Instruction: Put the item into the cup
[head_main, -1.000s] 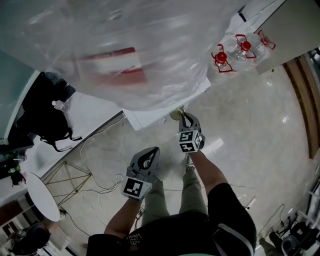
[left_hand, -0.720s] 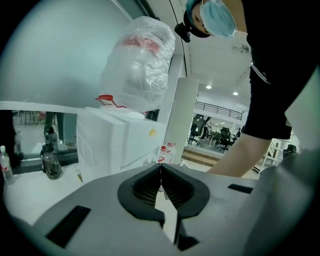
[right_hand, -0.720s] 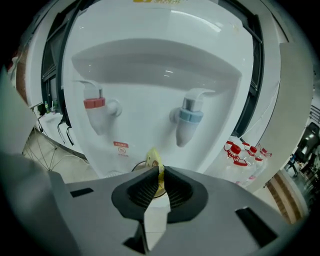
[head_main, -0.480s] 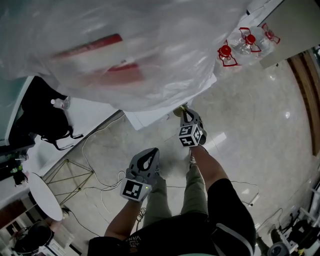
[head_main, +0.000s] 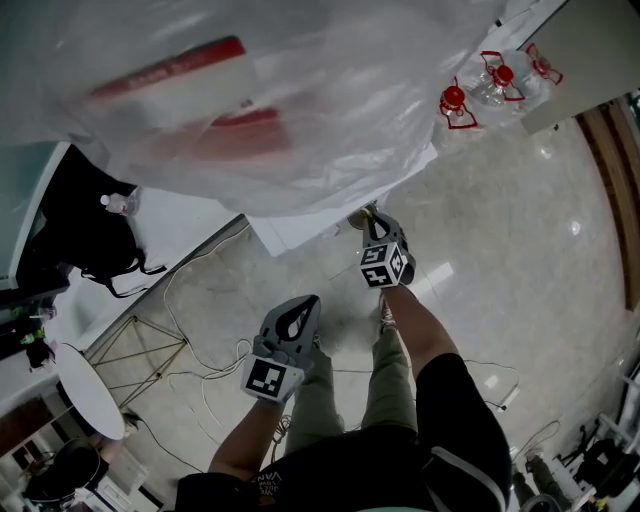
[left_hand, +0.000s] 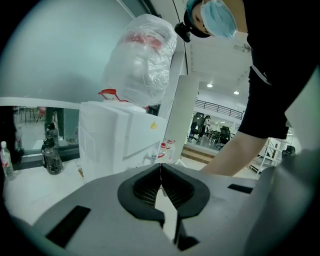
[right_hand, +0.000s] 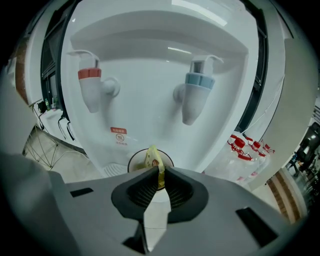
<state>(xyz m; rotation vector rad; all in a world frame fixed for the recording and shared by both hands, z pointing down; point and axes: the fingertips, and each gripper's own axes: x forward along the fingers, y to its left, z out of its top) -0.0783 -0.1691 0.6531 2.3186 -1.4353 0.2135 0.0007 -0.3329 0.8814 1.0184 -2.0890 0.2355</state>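
Where item is: small yellow flat sachet (right_hand: 154, 159) pinched in right tongs (right_hand: 159, 174), lined up w/ mouth of round dark-rimmed cup (right_hand: 130, 161); whether its far end is inside the cup, I cannot tell.
Cup: stands in recess of white water dispenser (right_hand: 150, 100), below & between red tap (right_hand: 91, 82) and blue tap (right_hand: 196, 90).
Right tongs: closed on sachet; part of it sticks out past the tips.
Left tongs (left_hand: 160, 170): closed, nothing between them, well apart from dispenser.
Handling (my judgement): sachet looks very light, thin, soft; bends easy, prob. a slippery film. Best to hold it at a flat edge, w/ gentle squeeze only.
Risk: so light it may cling to one pad or fall beside the rim; release only right over the mouth.
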